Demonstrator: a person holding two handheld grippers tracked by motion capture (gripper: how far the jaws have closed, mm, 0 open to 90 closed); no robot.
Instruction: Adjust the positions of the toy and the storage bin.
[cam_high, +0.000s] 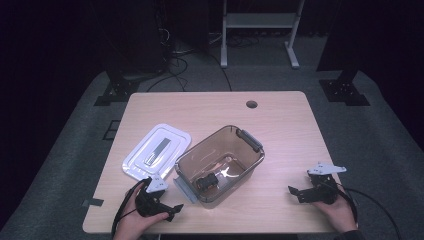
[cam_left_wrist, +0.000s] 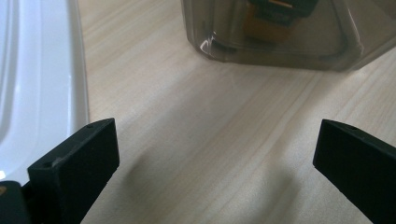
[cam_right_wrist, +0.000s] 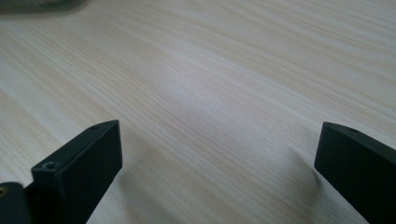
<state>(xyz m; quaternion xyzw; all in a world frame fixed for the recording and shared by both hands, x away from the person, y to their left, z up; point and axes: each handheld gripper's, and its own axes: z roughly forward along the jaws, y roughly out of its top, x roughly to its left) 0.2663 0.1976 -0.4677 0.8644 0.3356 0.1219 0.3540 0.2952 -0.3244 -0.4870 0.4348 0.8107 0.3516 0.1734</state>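
A pale wooden table (cam_high: 280, 125) seen from above, in a dark room. Near its middle sits a clear, smoke-tinted plastic box (cam_high: 218, 164) without its lid, set at an angle. Inside lies a light bulb (cam_high: 216, 176) with a dark base; its glass is hard to make out against the tinted floor of the box. Just to the left of the box, the white lid (cam_high: 157, 151) rests flat on the table, a grey strip along its centre. The left gripper (cam_high: 172, 210) rests at the near edge, close to the box's front corner and the lid, with a hand behind it; its jaws stand wide apart and grasp nothing. Its own camera shows the lid's rim cut off at the left and the box's lower wall across the top, the contents blurred. The right gripper (cam_high: 294, 192) lies well apart, toward the table's right edge, jaws likewise wide and empty over bare wood.
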